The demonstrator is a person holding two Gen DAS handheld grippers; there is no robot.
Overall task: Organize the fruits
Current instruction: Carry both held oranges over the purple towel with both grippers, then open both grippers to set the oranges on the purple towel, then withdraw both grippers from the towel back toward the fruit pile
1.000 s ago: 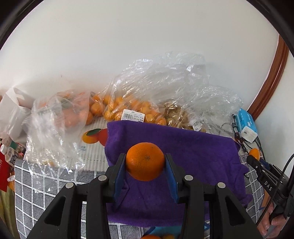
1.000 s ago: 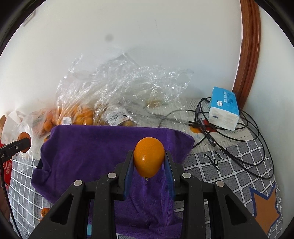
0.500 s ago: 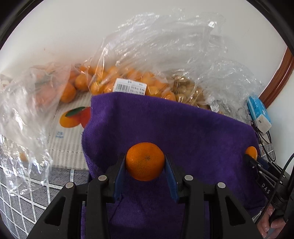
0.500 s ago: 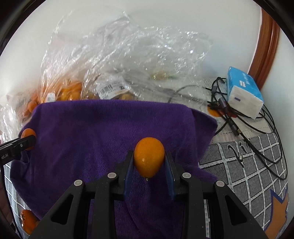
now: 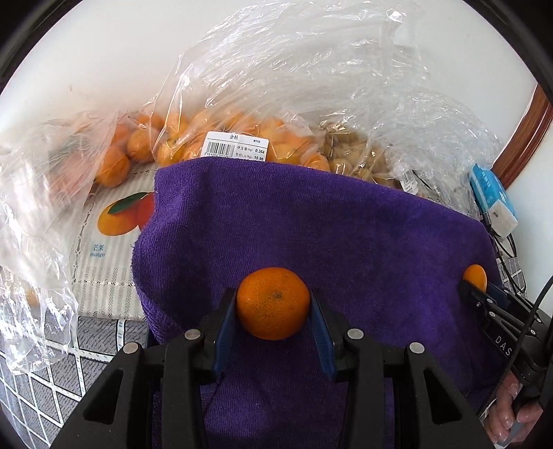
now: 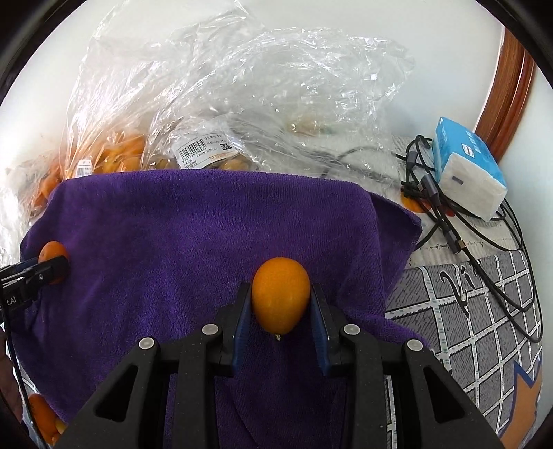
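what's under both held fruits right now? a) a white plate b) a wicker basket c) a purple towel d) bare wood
c: the left gripper is shut on a mandarin and the right gripper on an oval kumquat, both above the purple towel.

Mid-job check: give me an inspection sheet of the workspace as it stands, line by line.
Surface: purple towel over a grey grid-pattern tablecloth.
Job's things: round mandarin; oval kumquat.
Clutter: clear plastic bags of orange fruit; blue tissue pack; mango-print mat.
Grippers: left gripper shut on the mandarin; right gripper shut on the kumquat; both above the towel.
Cables: black cables tangled beside the tissue pack.
Surroundings: white wall, brown wooden trim.
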